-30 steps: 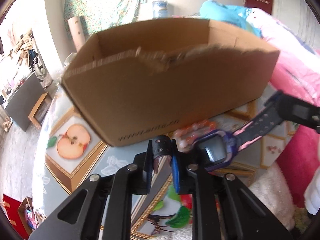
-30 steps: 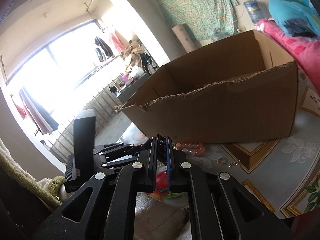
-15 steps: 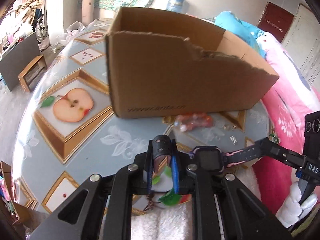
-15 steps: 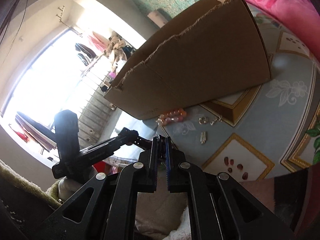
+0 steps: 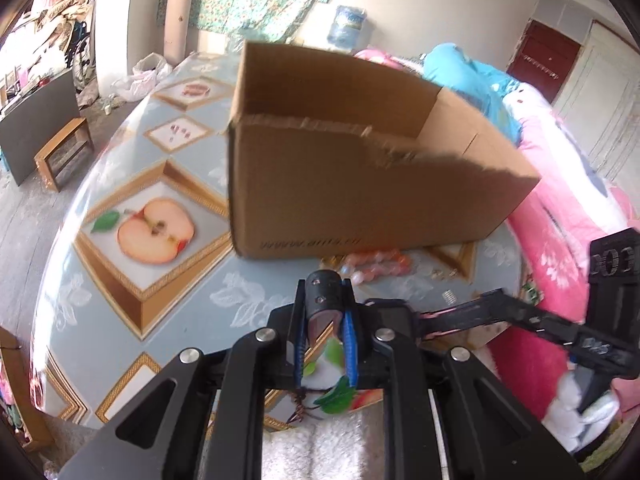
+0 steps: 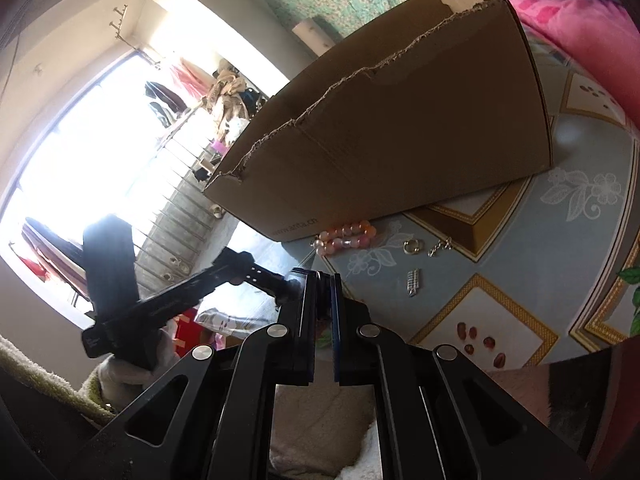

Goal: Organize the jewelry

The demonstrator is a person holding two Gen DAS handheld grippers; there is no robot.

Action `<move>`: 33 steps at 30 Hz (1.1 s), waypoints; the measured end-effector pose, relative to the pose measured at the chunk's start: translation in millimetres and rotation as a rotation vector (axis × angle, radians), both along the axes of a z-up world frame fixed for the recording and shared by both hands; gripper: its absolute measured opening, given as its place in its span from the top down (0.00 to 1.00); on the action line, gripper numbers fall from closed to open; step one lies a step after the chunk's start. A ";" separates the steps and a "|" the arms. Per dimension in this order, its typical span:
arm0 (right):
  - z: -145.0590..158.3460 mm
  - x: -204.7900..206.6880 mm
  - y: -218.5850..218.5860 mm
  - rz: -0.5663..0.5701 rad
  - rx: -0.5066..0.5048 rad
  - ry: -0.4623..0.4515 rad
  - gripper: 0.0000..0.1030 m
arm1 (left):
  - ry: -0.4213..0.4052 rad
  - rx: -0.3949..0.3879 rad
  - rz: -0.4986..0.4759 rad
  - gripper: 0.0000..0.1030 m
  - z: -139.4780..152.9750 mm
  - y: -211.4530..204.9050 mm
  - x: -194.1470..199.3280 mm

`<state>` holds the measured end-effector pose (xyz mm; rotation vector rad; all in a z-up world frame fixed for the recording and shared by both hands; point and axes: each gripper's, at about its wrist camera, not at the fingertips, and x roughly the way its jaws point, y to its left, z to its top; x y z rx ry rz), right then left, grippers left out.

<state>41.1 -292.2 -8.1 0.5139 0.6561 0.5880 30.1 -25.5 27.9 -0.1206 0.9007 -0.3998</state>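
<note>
A black and pink wristwatch is stretched between both grippers. My left gripper point(image 5: 324, 320) is shut on one strap end point(image 5: 324, 292), which sticks up between its blue pads. The other strap point(image 5: 452, 314) runs right to my right gripper point(image 5: 496, 299). In the right wrist view, my right gripper point(image 6: 320, 292) is shut on the strap point(image 6: 264, 274), which leads left to the left gripper point(image 6: 234, 260). The watch face is hidden behind the fingers. An open cardboard box point(image 5: 360, 184) point(image 6: 400, 140) stands just beyond. A pink bead bracelet point(image 5: 376, 262) point(image 6: 346, 236) lies at its foot.
On the fruit-patterned tablecloth point(image 5: 140, 280) lie a small ring point(image 6: 412, 247), a short chain piece point(image 6: 440, 246) and a silver coil point(image 6: 414, 280) point(image 5: 449, 295). A twisted brown wire point(image 5: 300, 408) sits near the table edge. Pink bedding point(image 5: 568, 216) borders the right.
Both grippers have rolled while keeping hold of the watch. The left one has pulled back and up from the box, and the watch face has slipped out of sight behind its finger.
</note>
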 end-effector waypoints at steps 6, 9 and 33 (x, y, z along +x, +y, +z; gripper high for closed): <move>-4.8 15.8 -13.4 -0.060 0.038 0.046 0.95 | -0.050 -0.042 -0.095 0.86 33.9 -20.3 2.7; -2.8 16.6 -21.8 -0.089 0.032 0.048 0.95 | -0.032 -0.050 -0.127 0.86 32.4 -35.8 6.2; -3.7 -33.9 -41.5 -0.179 -0.038 -0.062 0.68 | 0.127 -0.069 -0.048 0.85 7.3 -71.5 36.5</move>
